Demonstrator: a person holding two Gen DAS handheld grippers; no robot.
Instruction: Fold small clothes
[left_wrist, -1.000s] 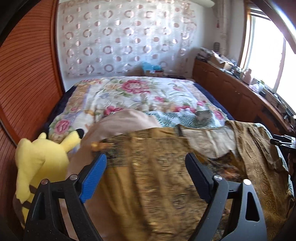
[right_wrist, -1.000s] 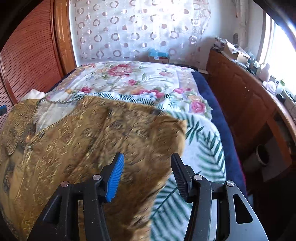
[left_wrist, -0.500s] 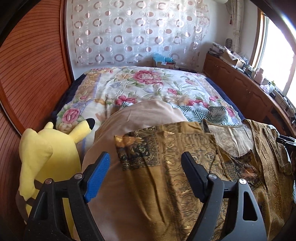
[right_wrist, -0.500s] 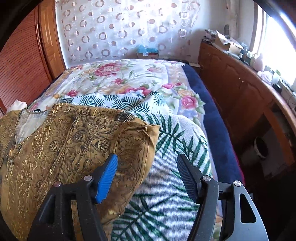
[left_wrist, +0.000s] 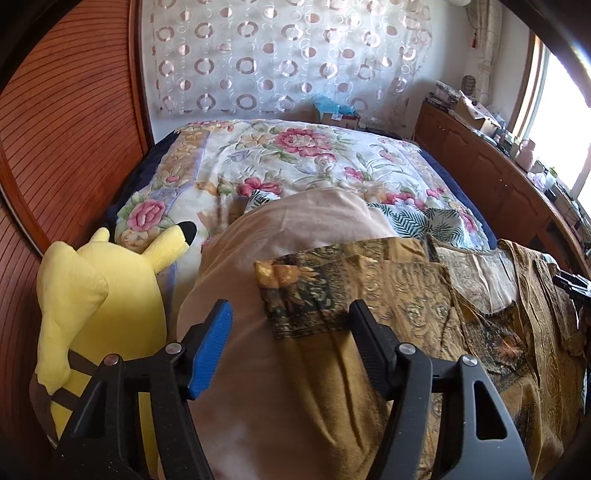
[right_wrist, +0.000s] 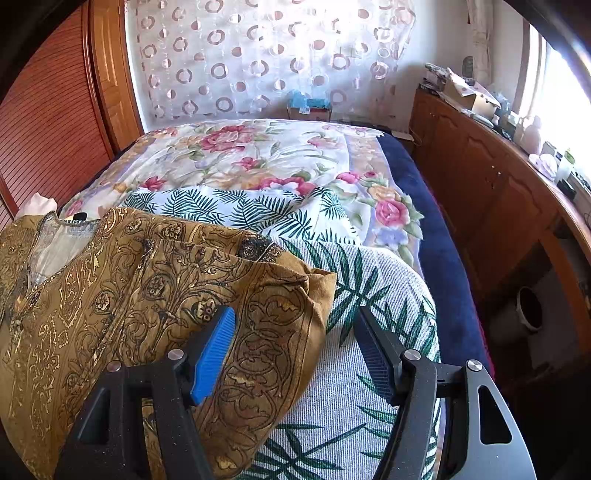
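Note:
A golden-brown patterned tunic (left_wrist: 406, 295) lies spread across the bed, neck opening away from me. My left gripper (left_wrist: 291, 332) hovers over the dark-banded end of its left sleeve (left_wrist: 299, 295). Its jaws are closing, with the sleeve end between them, and the pads are clear of the cloth. In the right wrist view the tunic (right_wrist: 147, 277) fills the left side. My right gripper (right_wrist: 295, 339) stands open over the right sleeve's end (right_wrist: 280, 325); the blue pad is above the cloth and the black pad above the palm-leaf sheet. The right gripper's tip (left_wrist: 570, 284) shows at the left wrist view's right edge.
A yellow plush toy (left_wrist: 74, 295) sits at the bed's left, beside a pink cloth mound (left_wrist: 295, 221) under the sleeve. Beneath are a palm-leaf sheet (right_wrist: 369, 295) and a floral bedspread (right_wrist: 258, 155). A wooden cabinet (right_wrist: 498, 192) runs along the right, a slatted wooden wall (left_wrist: 55, 129) along the left.
The left gripper slid left and lower to the sleeve's end, and its jaws narrowed. The right gripper shifted right to the other sleeve's end, its jaws wider than a second ago.

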